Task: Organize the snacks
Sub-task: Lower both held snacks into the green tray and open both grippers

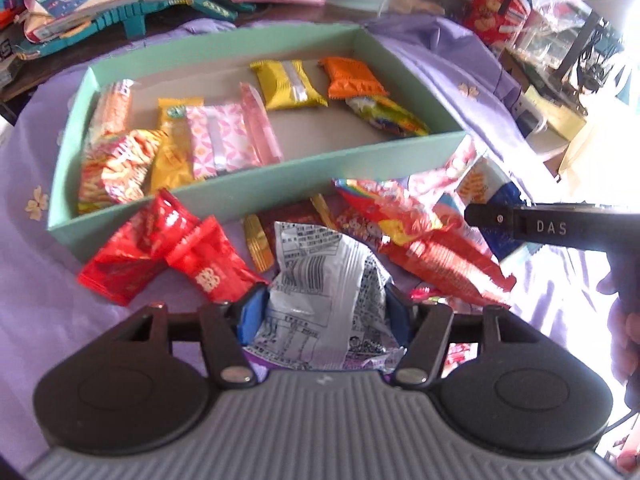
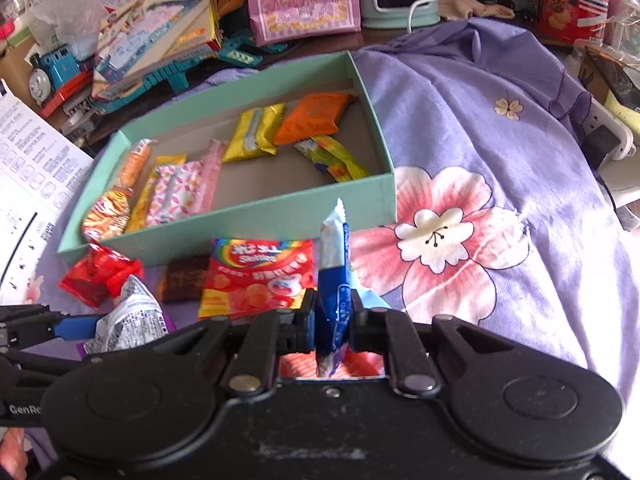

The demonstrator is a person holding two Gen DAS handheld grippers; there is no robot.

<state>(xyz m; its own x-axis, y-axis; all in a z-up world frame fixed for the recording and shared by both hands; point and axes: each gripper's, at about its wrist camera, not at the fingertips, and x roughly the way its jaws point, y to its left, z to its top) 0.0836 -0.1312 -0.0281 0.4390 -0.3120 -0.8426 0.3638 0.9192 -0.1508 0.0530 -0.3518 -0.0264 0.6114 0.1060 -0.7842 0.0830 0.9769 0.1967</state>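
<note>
Nearest my left gripper point(image 1: 320, 312) sat a silver packet point(image 1: 316, 292), pinched between its half-closed fingers. My right gripper point(image 2: 332, 316) clamped narrowly on a blue packet point(image 2: 334, 280), standing upright. Both hung over loose snacks beside the near wall of the green box point(image 2: 280, 216) on the purple cloth point(image 2: 500, 140).

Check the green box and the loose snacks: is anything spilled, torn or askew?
Nothing spilled or visibly torn. In the green box the packets lie at mixed angles, and the Skittles bag and red packets are still outside it on the cloth.
</note>
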